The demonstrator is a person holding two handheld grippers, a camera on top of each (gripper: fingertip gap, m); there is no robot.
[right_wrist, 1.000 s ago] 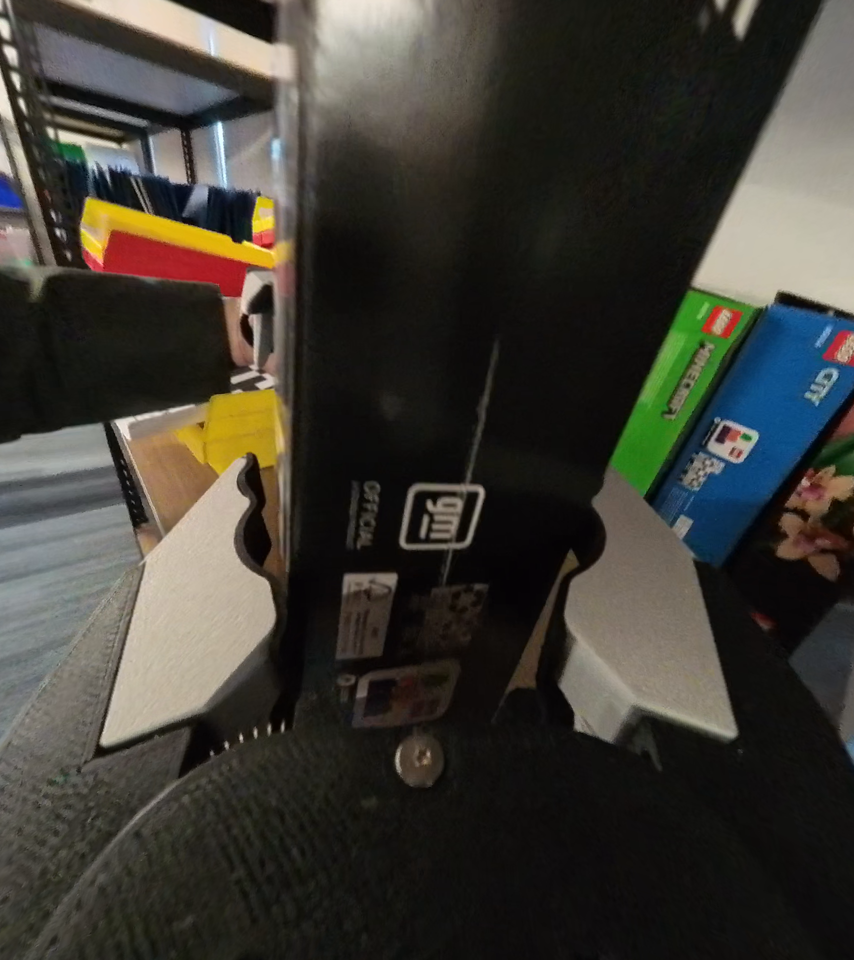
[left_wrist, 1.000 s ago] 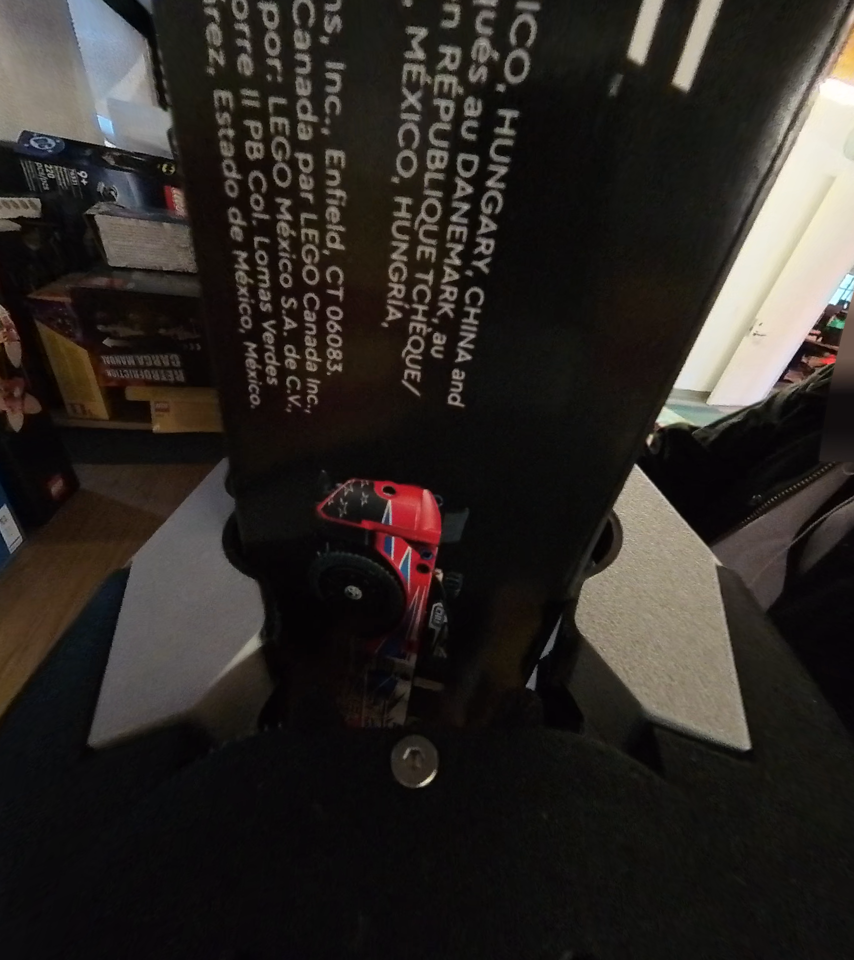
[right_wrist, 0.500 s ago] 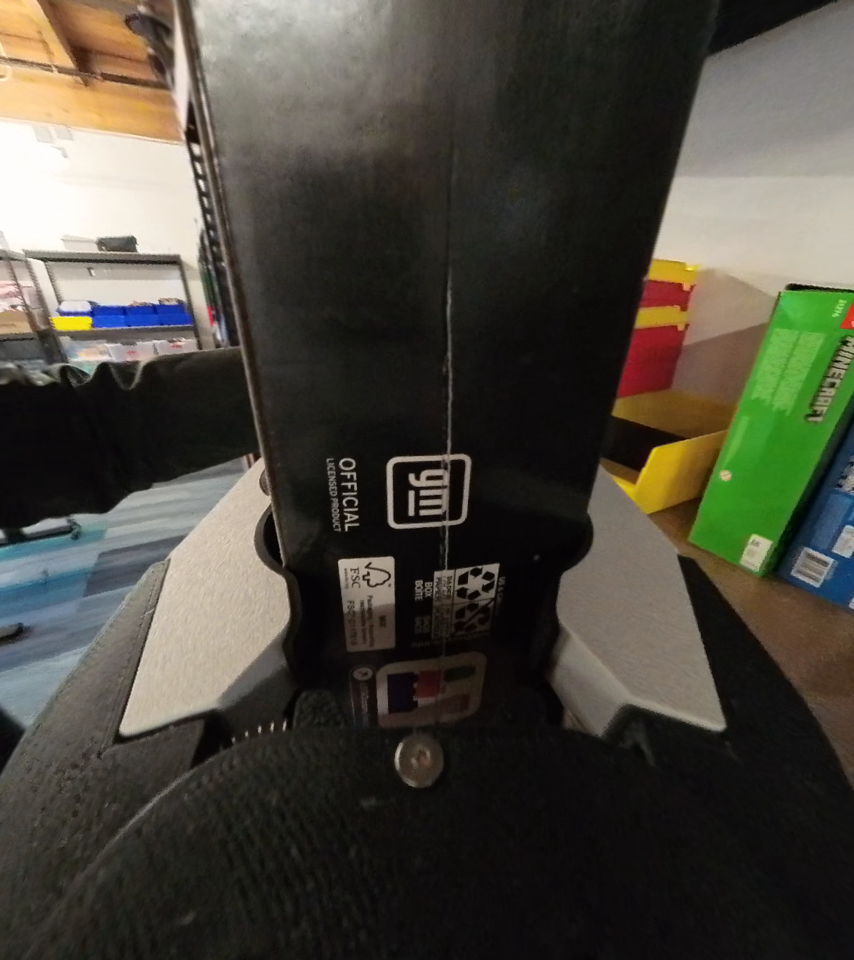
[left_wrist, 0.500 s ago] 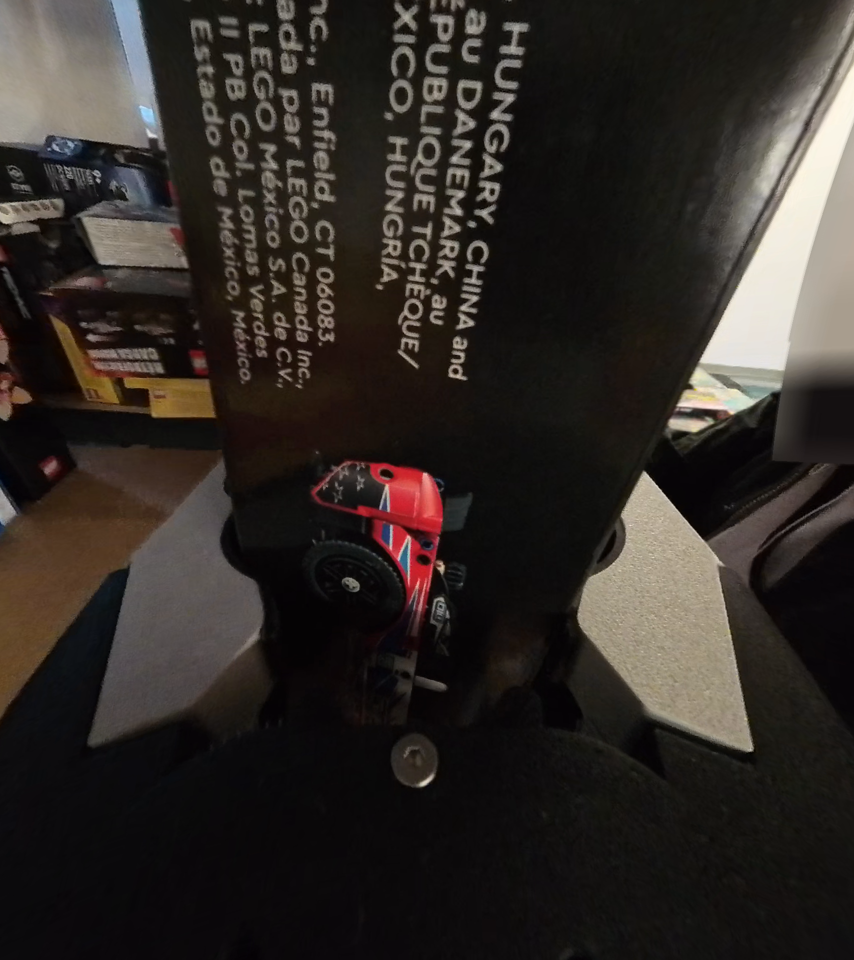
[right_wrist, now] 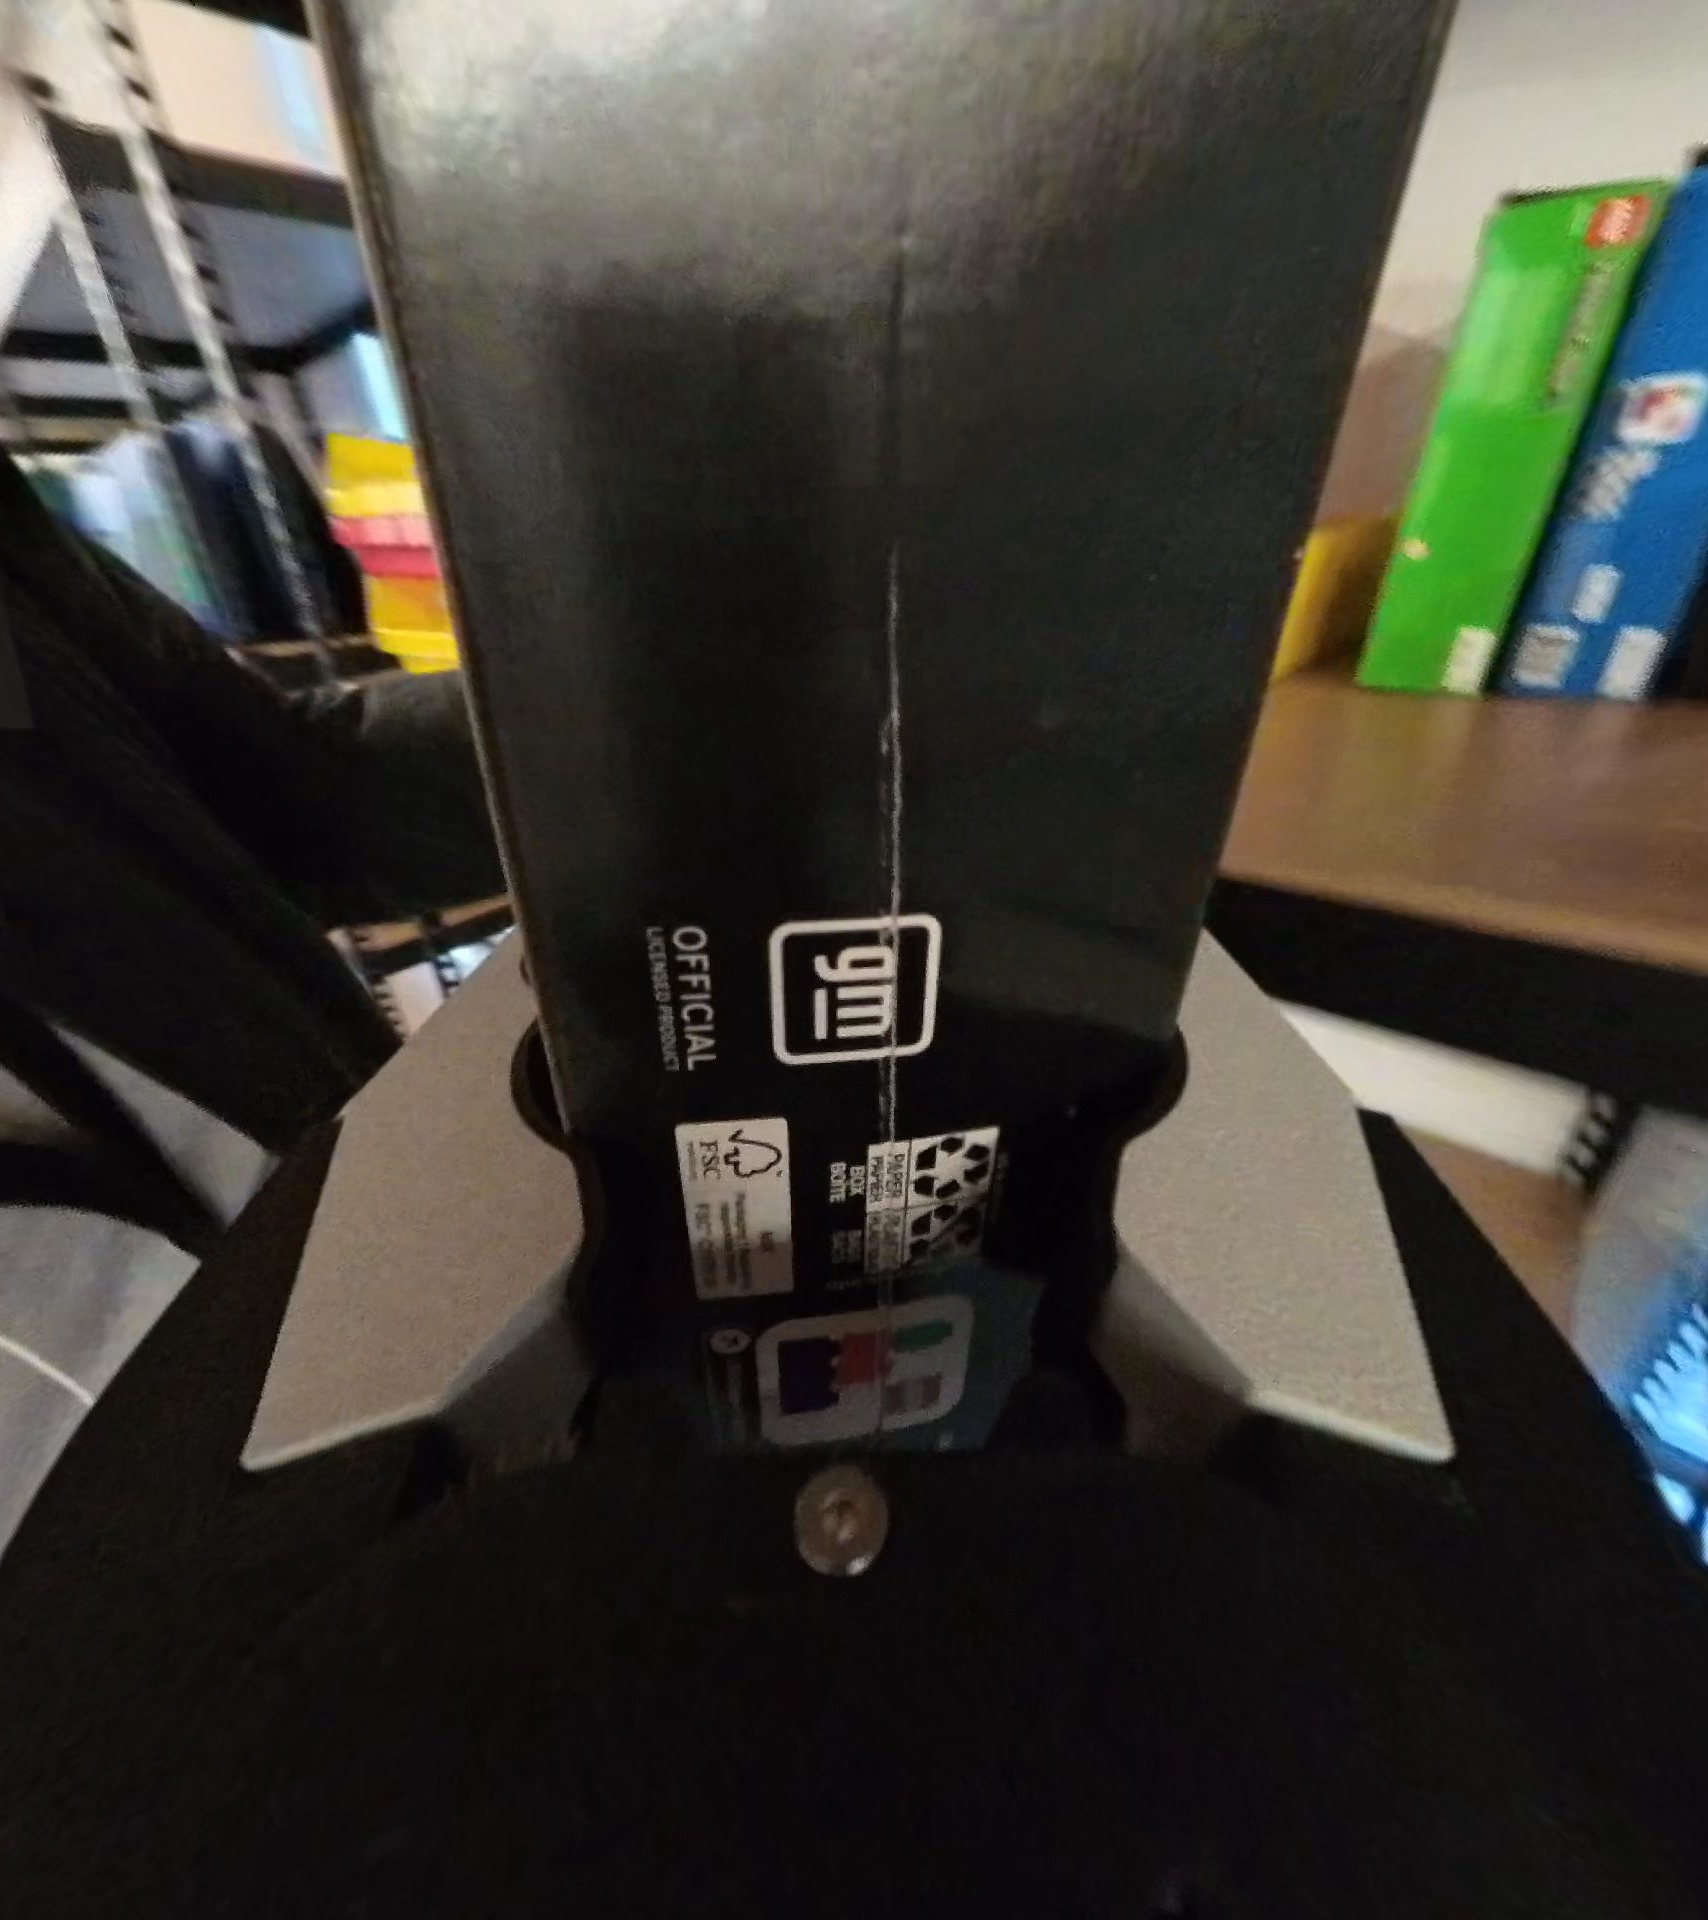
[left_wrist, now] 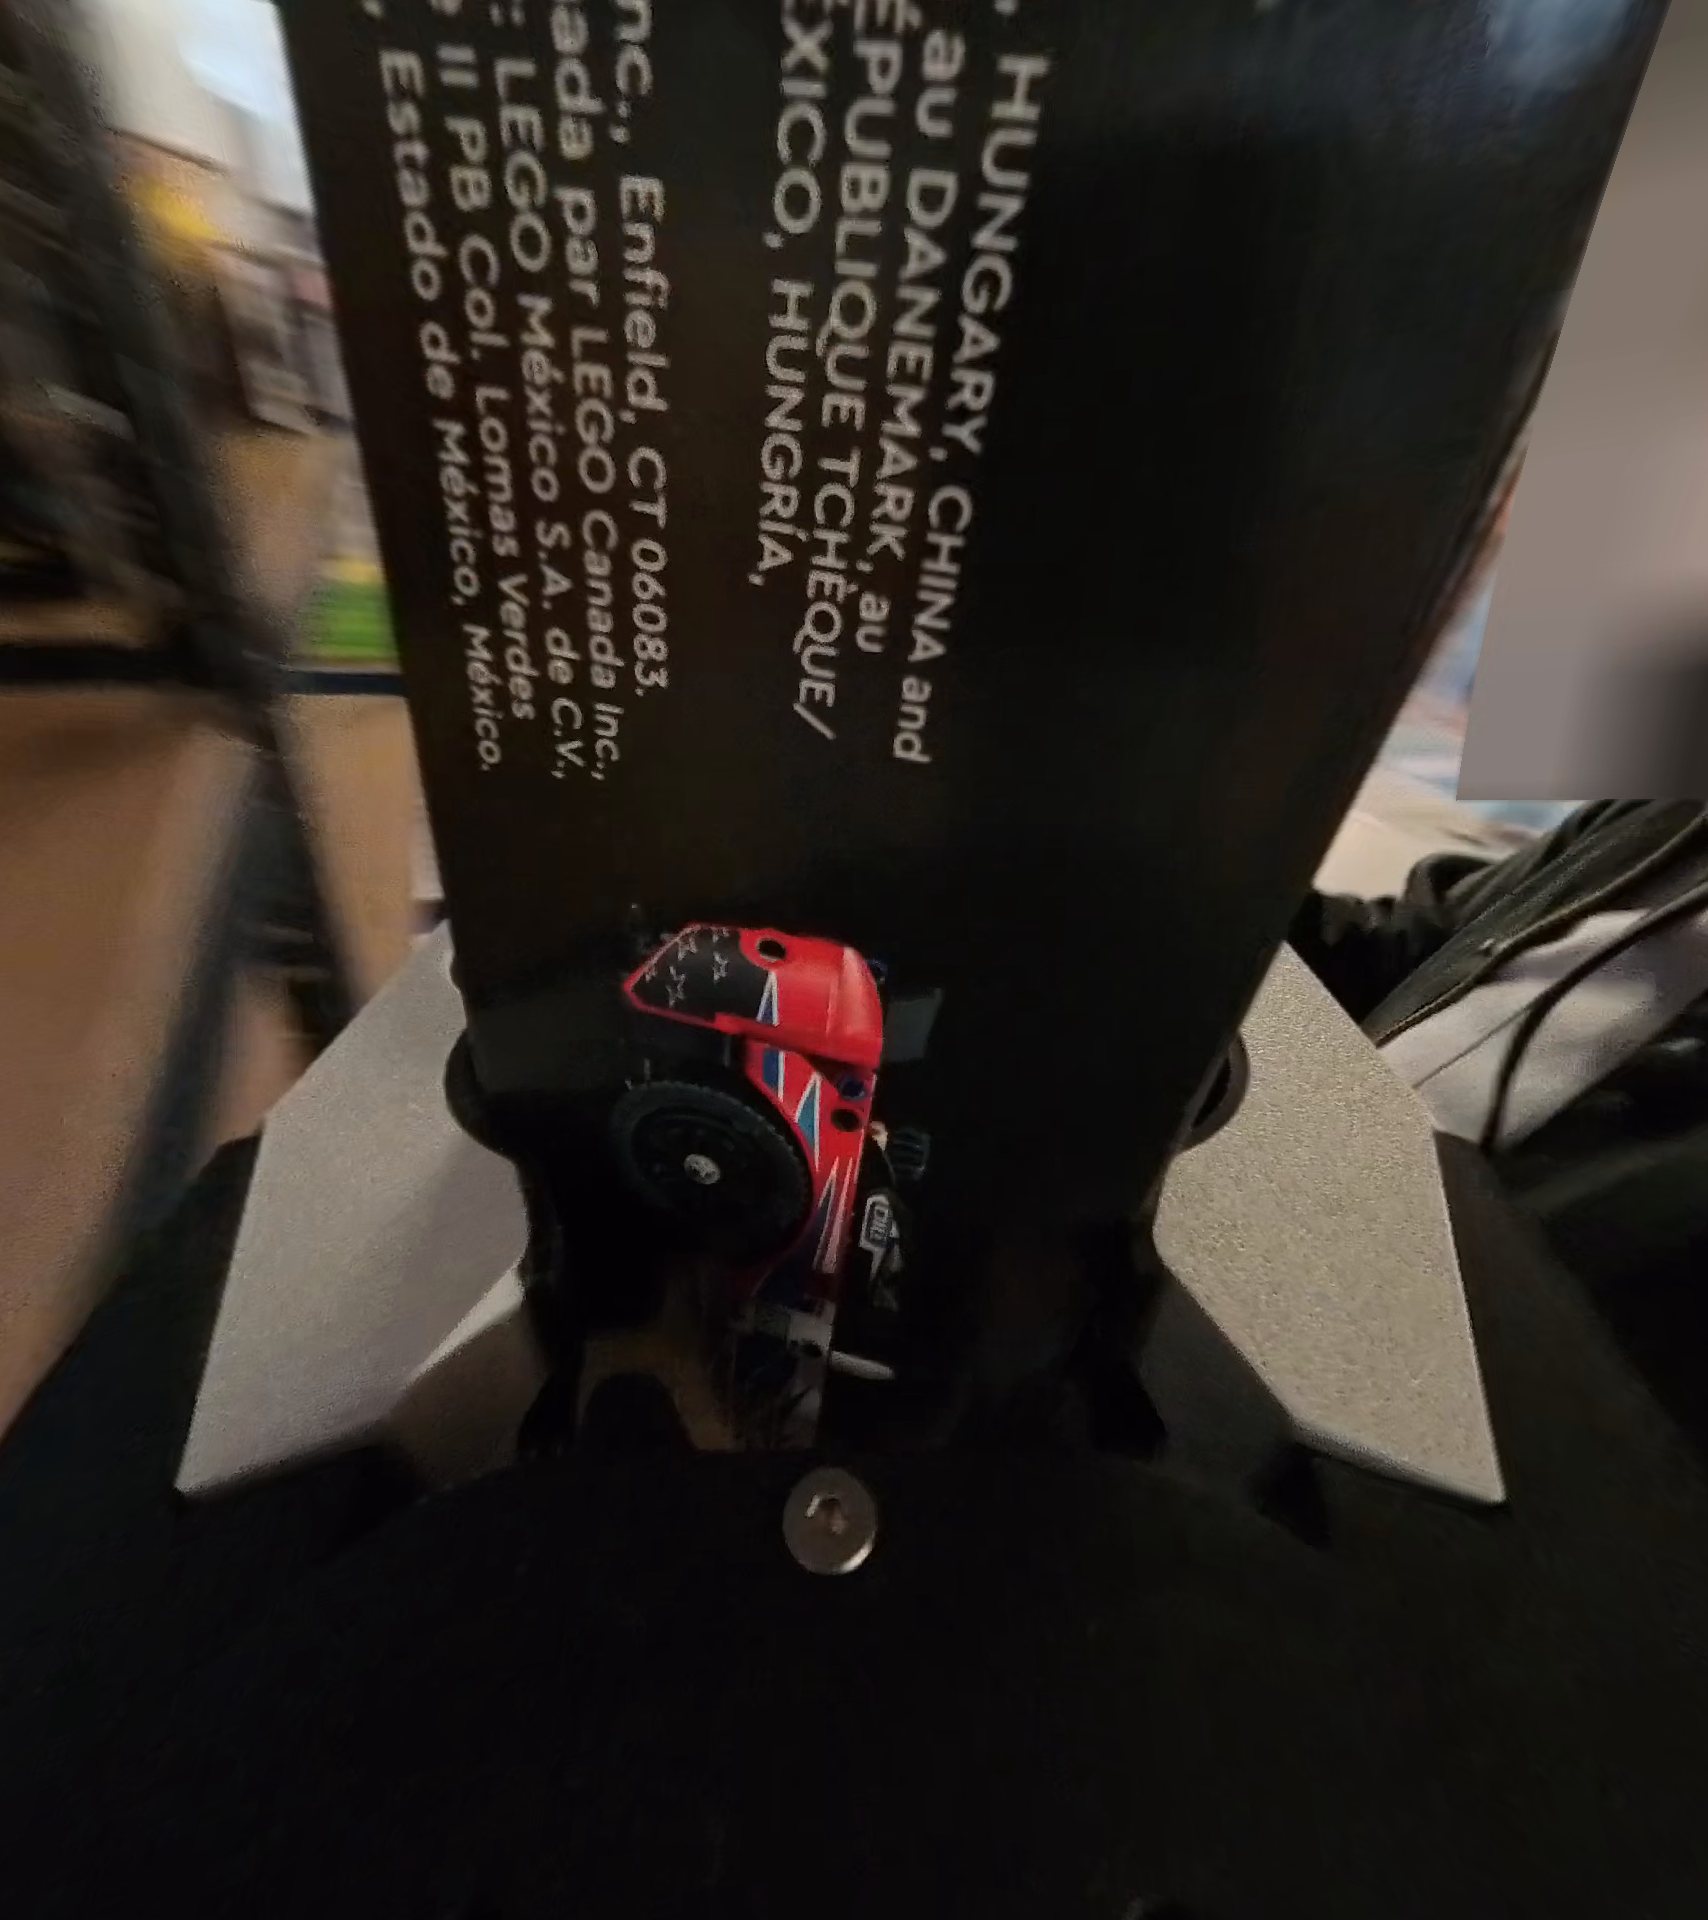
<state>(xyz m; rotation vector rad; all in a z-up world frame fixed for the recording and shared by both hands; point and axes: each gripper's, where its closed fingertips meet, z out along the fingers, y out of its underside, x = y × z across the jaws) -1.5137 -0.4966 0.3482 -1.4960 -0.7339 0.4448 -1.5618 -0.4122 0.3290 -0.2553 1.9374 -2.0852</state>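
**Both grippers clamped on one black box**

Plainly, the black toy-set box (left_wrist: 1089,468) fills both views, rising straight ahead between each pair of fingers. The left gripper (left_wrist: 834,1091) is closed on the narrow end printed with a red car; the right gripper (right_wrist: 850,1091) is closed on the end bearing small symbols. Right of the right gripper, a wooden shelf (right_wrist: 1515,810) carries a green box (right_wrist: 1494,436) and a blue box (right_wrist: 1650,447). Judging by this two-ended hold, equal squeeze and matched motion would keep the box from twisting.
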